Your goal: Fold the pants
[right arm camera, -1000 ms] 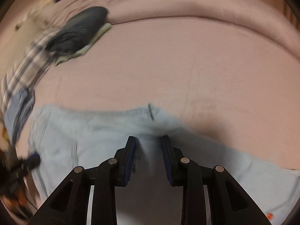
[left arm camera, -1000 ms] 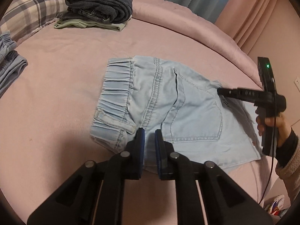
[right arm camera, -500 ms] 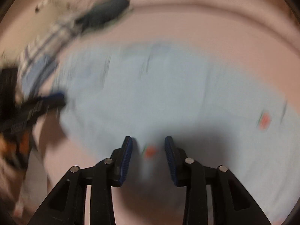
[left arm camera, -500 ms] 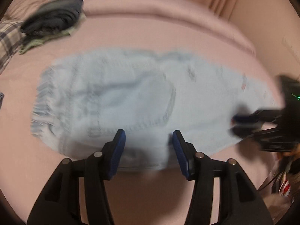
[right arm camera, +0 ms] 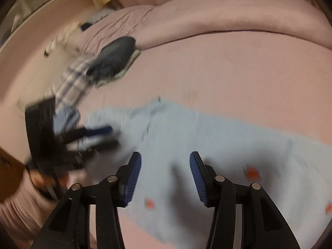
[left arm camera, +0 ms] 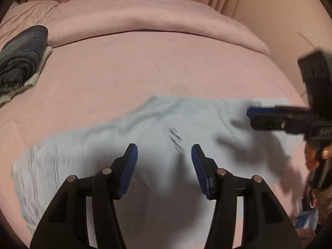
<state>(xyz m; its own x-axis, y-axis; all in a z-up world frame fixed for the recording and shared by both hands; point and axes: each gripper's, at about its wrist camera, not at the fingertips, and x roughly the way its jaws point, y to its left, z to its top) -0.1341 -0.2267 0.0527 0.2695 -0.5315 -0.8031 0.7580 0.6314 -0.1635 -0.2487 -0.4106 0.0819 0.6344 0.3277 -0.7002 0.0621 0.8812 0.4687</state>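
Light blue pants [left arm camera: 170,124] lie spread flat on the pink bed [left arm camera: 145,66], along the near edge, roughly mid-bed, long axis running side to side. Fabric blurred in both views; seams and small red marks just readable.

Left tool [left arm camera: 164,161]: jaws stand partly apart, nothing between the pads, cloth lies below them, not pinched. Right tool [right arm camera: 165,170]: jaws opening, also nothing gripped; pants lie under and beyond the tips. In the left wrist view the right tool shows at the right side over the far end of the pants, carried by a hand [left arm camera: 317,153].

Judgement: both tools look clear of the garment, each hovering over a different stretch of it — likely spaced this way to take two points along one edge so the cloth can be carried over evenly. Pants are flat and unbunched, which suits a clean fold line.

Folded dark clothes [left arm camera: 20,58] sit stacked toward the far left corner, well apart from the work. A plaid piece [right arm camera: 70,78] lies near them.
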